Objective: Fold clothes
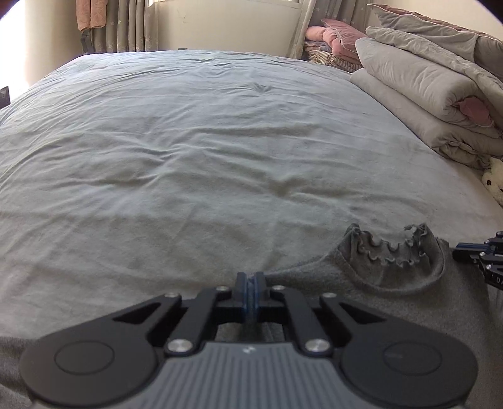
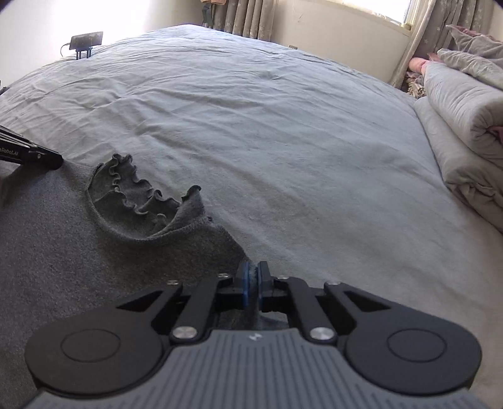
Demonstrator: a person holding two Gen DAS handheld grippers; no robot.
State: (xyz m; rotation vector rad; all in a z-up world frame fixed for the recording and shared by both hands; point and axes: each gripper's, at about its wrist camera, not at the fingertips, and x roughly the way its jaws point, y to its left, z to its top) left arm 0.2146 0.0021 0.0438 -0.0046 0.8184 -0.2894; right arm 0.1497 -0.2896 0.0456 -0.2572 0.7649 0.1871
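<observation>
Left claw point(image 1: 250, 278): jaws pinched tight, grey fabric of the top point(image 1: 393, 283) sandwiched between the blue pads. It holds the top's upper edge, at the shoulder on its side. The top runs right from this claw and back under it toward the camera; the frilled collar point(image 1: 389, 248) sits ahead and to the right of the tips, standing up a little off the sheet.

Right claw point(image 2: 252, 280): same story, jaws closed narrow on the top's point(image 2: 63, 251) edge at the other shoulder, fabric visible between the pads. From here the top spreads left and back under the claw; collar point(image 2: 138, 195) is ahead-left of the tips.

Each claw shows in the other's view: right claw at the far right edge of the left view point(image 1: 484, 254), just past the collar; left claw at the far left edge of the right view point(image 2: 31, 155), just beyond the collar. So the collar lies between the two claws.

Top lies on the bed sheet point(image 1: 188, 157), which stretches out ahead of both claws, wrinkled. Folded duvets point(image 1: 424, 88) are stacked well ahead-right of both claws. Curtains point(image 1: 125, 25) and a wall are at the far end. A phone on a stand point(image 2: 86, 42) is far ahead-left of the right claw. A plush toy point(image 1: 495, 182) peeks in right of the left claw, near the duvets.
</observation>
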